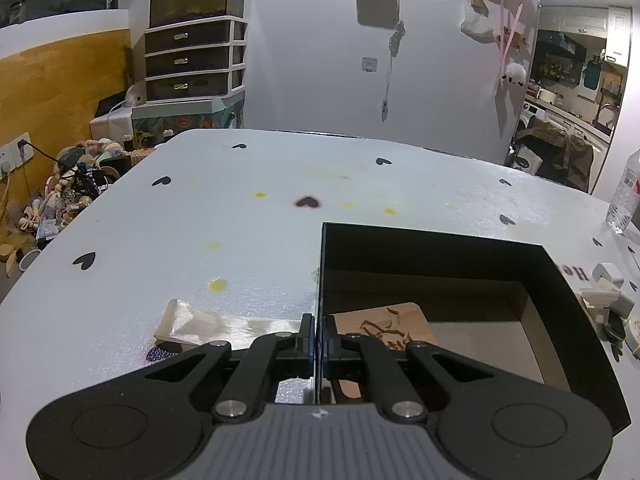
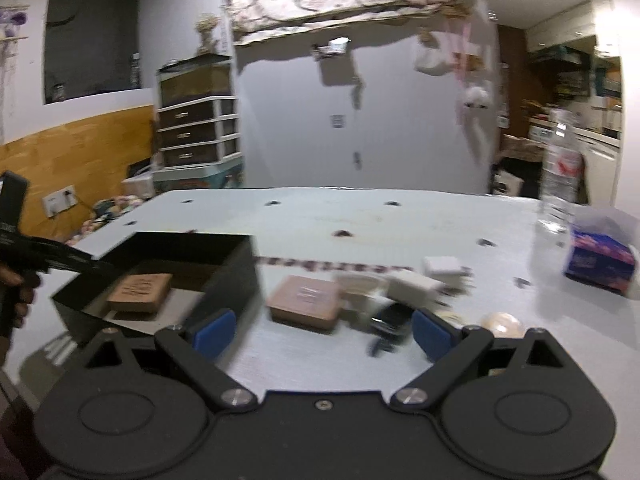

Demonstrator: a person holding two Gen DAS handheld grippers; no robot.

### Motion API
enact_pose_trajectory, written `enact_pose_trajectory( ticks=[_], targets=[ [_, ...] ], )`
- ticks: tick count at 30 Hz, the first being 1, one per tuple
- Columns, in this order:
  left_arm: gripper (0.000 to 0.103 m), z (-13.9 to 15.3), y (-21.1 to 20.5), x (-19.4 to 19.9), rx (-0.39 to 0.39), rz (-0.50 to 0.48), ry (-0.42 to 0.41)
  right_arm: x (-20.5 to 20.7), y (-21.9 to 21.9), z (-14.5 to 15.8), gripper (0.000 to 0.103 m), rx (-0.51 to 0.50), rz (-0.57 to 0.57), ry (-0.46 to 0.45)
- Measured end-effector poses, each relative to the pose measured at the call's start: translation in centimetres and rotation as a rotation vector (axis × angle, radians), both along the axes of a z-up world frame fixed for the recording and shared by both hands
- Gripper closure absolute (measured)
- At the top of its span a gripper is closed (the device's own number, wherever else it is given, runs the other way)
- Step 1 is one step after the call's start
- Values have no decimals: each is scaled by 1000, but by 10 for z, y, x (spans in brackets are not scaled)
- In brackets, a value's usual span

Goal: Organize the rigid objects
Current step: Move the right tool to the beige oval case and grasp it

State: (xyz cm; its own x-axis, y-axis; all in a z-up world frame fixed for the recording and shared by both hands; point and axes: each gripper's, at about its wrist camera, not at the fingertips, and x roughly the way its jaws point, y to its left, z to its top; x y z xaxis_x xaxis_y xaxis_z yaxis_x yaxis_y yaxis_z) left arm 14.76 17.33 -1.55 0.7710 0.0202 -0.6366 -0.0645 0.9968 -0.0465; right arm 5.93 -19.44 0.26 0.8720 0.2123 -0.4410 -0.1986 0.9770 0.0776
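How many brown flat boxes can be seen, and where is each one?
2. One brown box lies inside the black box. The other brown box lies on the table, right of the black box. More may be hidden.

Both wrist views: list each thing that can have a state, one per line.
left gripper: shut on the black box wall.
right gripper: open, empty.
black box: lidless, one brown case inside.
brown case: on the table, outside the box.
water bottle: upright.
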Motion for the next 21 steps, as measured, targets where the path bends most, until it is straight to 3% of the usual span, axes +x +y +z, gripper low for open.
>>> enact_pose_trajectory(
  ticks=[7, 16, 21],
  targets=[
    [100, 0, -1, 0, -1, 1, 0, 6, -44, -15, 7, 19, -121, 30],
    [100, 2, 1, -1, -2, -3, -3, 24, -88, -23, 14, -15, -257, 43],
    [100, 2, 1, -1, 1, -3, -3, 38, -103, -33, 33, -14, -252, 77]
  ],
)
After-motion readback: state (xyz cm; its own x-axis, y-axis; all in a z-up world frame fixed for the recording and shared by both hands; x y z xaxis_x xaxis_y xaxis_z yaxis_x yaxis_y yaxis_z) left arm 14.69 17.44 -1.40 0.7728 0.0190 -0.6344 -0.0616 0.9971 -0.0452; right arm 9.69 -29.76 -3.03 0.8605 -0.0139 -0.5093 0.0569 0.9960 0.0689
